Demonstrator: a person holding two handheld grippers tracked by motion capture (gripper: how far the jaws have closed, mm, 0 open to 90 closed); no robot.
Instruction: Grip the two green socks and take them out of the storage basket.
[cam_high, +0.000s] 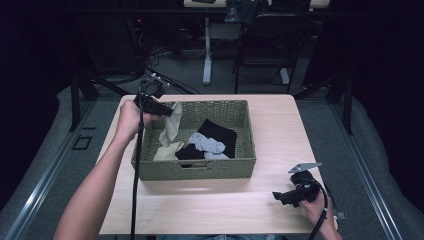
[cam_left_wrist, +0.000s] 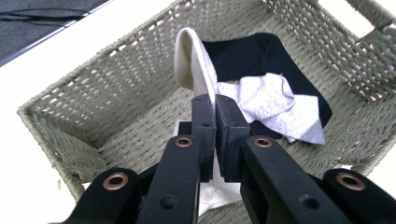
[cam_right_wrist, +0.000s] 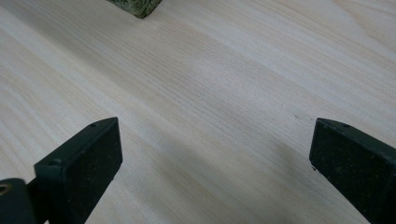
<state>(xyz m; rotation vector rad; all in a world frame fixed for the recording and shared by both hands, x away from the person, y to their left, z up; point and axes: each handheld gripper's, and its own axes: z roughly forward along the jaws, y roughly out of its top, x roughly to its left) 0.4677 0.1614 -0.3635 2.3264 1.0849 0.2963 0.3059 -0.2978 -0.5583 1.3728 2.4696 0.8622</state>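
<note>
A woven green-grey basket (cam_high: 240, 167) stands on the light wooden table (cam_high: 280, 125). My left gripper (cam_high: 171, 111) hangs over its left end, shut on a cream sock (cam_high: 172, 125) that dangles down into the basket. In the left gripper view the cream sock (cam_left_wrist: 189, 58) is pinched between the jaws of that gripper (cam_left_wrist: 215, 100). A black sock (cam_high: 220, 132) and a grey sock (cam_high: 209, 145) lie on the basket floor; both show again as the black sock (cam_left_wrist: 261, 53) and grey sock (cam_left_wrist: 275, 105). My right gripper (cam_high: 278, 197) rests open near the table's front right, its open jaws (cam_right_wrist: 215, 154) over bare wood.
A corner of the basket (cam_right_wrist: 135, 5) shows at the top of the right gripper view. Bare tabletop lies in front of and to the right of the basket. Chair and desk legs (cam_high: 207, 55) stand on the floor beyond the table.
</note>
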